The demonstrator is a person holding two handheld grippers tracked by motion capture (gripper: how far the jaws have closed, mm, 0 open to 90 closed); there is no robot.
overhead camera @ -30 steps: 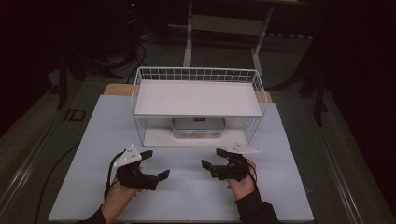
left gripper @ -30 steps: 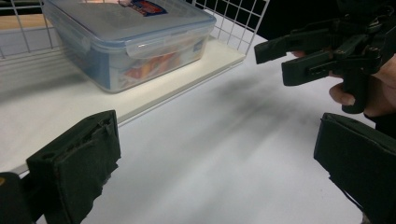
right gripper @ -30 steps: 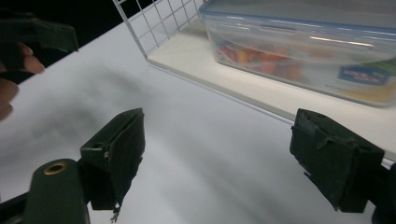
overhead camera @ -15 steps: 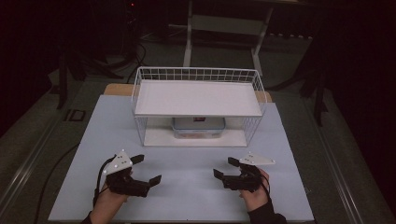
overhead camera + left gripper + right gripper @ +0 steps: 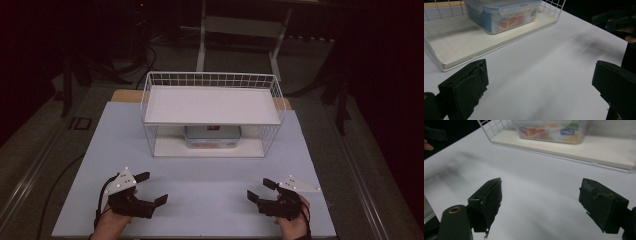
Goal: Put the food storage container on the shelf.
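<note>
— How far along are you?

— By my reckoning, nothing is started. My left tool (image 5: 151, 188) and right tool (image 5: 261, 190) both sit near the table's (image 5: 210, 200) front edge, jaws spread wide, holding nothing.

— And the food container?

— The clear lidded container (image 5: 212, 137) sits on the lower board of the white wire rack (image 5: 212, 105), toward the table's back edge, well apart from both tools. Reaching in and gripping it all remains.
</note>
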